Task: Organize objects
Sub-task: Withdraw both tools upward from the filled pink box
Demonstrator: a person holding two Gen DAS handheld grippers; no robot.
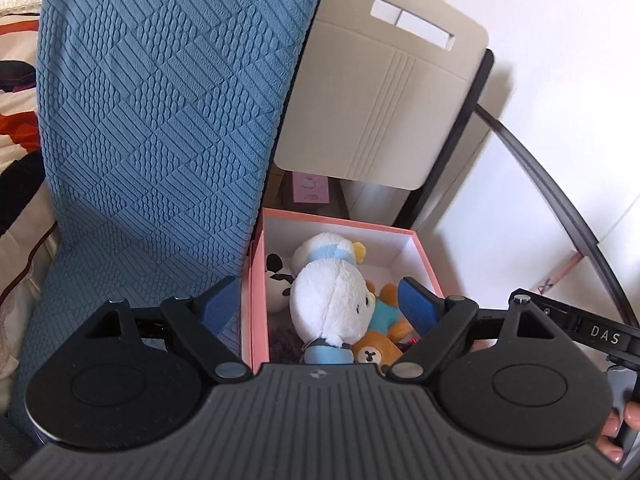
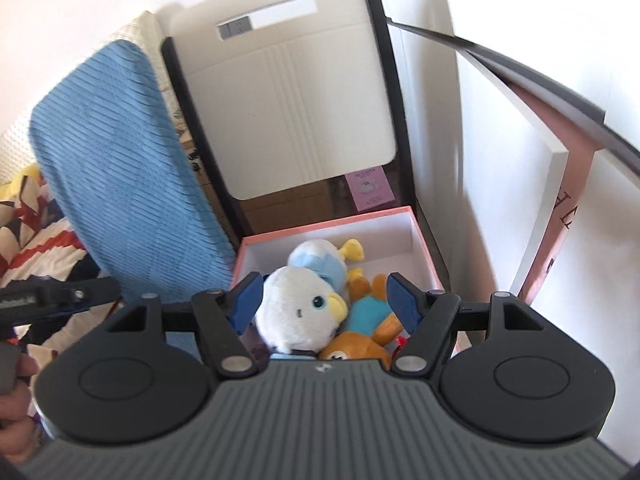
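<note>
**A:** Start at the jaws. How do they stand?

**B:** The left gripper has its jaws spread wide with nothing between the blue pads. The right gripper is the same: jaws apart, pinching nothing. Both hang above the open pink box.

**A:** And what lies in the box?

**B:** Soft toys, piled together. A white duck plush with a yellow beak lies on top toward the near side, its head framed between the right gripper's pads in the right wrist view. A second white and light-blue duck plush lies just beyond it, touching it, with a yellow foot pointing right. To their right and nearer is a brown bear in a teal shirt, partly under the first duck. On the left of the box a black-and-white panda plush shows behind the ducks.

**A:** Outward from there?

**B:** The box sits just beside a blue textured cover on its left. Behind the box, on the far side, stands a beige chair back with a slot handle and a dark frame. A small pink card shows below that chair back. At the far right leans a pink lid, white inside, with lettering I cannot read whole. A patterned quilt lies on the far left.
</note>
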